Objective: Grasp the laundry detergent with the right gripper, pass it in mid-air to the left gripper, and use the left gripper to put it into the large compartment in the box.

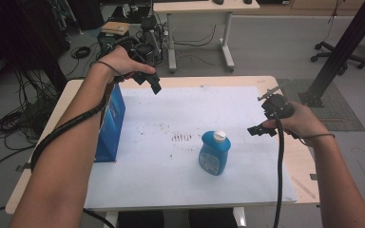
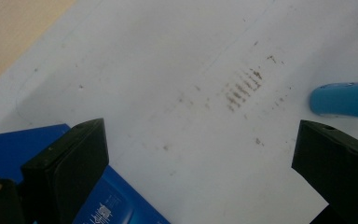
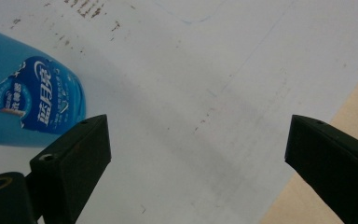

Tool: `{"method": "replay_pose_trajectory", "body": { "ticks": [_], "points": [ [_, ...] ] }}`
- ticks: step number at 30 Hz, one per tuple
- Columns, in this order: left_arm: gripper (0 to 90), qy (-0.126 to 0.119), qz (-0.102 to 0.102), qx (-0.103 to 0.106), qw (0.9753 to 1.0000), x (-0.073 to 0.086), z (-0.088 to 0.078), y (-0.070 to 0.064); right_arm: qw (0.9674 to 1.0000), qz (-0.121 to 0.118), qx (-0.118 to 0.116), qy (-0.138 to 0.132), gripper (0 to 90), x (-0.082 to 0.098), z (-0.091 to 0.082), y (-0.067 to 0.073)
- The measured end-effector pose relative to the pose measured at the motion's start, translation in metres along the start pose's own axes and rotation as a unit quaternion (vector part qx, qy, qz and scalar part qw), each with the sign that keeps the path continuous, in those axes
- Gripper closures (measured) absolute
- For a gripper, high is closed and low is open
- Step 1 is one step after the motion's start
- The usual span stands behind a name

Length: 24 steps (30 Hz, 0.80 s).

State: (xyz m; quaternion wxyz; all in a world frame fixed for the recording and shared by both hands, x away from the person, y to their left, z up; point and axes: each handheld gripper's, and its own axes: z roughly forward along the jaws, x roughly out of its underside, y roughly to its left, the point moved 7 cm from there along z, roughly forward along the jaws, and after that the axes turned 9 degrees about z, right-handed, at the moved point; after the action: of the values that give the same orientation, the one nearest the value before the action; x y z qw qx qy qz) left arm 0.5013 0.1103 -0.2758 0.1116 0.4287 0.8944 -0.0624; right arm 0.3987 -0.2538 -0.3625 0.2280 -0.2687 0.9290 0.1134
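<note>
A blue bottle (image 1: 214,153) with a white cap stood upright on the white sheet (image 1: 180,109) covering the desk (image 1: 292,156), right of the middle and toward the near edge, with bare sheet open on every side of it. A blue box (image 1: 110,124) stood on end at the sheet's left edge, well apart from the bottle; whether either container held anything could not be told. The left gripper (image 1: 151,81) hovered above the far left corner of the sheet, just beyond the box, its jaws spread wide and holding nothing; in the left gripper view the box (image 2: 107,205) lay under the near jaw and the bottle (image 2: 345,99) showed beside the far one. The right gripper (image 1: 259,129) hung near the right edge of the desk, just beside the bottle but not touching it, its jaws likewise spread and empty. A patch of brown marks (image 1: 181,137) stained the sheet's middle, between box and bottle.
</note>
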Motion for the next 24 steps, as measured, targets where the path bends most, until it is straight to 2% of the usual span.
{"method": "replay_pose_trajectory", "body": {
  "ticks": [2, 3, 6, 7, 12, 17, 18, 23, 24],
  "points": [
    [3.9, 0.0, -0.001, 0.001, 1.0, 0.001, 0.001, -0.001, 1.0, 0.0, 0.0, 0.0, 6.8, 0.0, 0.0, 0.0],
    [3.9, 0.0, 0.0, 0.002, 1.0, 0.001, 0.001, -0.001, 1.0, 0.002, -0.001, -0.002, 6.8, 0.007, -0.001, 0.0],
    [3.9, 0.004, -0.001, 0.001, 1.0, 0.004, 0.001, -0.001, 1.0, 0.002, -0.002, -0.005, 6.8, 0.012, -0.001, 0.0],
    [3.9, 0.004, -0.001, 0.001, 1.0, 0.004, 0.001, -0.001, 1.0, 0.004, -0.007, -0.006, 6.8, 0.022, 0.0, 0.002],
    [3.9, 0.003, -0.002, 0.0, 1.0, 0.004, 0.001, -0.002, 0.9999, 0.003, -0.013, -0.008, 6.8, 0.029, 0.002, 0.005],
    [3.9, 0.002, 0.0, 0.002, 1.0, 0.003, 0.002, -0.004, 0.9998, -0.003, -0.018, -0.01, 6.8, 0.04, 0.004, 0.016],
    [3.9, 0.002, 0.0, 0.002, 1.0, 0.003, 0.002, -0.004, 0.9996, -0.011, -0.023, -0.01, 6.8, 0.046, 0.005, 0.025],
    [3.9, 0.003, 0.002, 0.005, 1.0, 0.003, 0.003, -0.006, 0.9995, -0.017, -0.026, -0.007, 6.7, 0.053, 0.008, 0.033],
    [3.9, 0.003, 0.002, 0.005, 1.0, 0.003, 0.003, -0.006, 0.9994, -0.016, -0.03, -0.005, 6.7, 0.06, 0.012, 0.039]
  ]
}}
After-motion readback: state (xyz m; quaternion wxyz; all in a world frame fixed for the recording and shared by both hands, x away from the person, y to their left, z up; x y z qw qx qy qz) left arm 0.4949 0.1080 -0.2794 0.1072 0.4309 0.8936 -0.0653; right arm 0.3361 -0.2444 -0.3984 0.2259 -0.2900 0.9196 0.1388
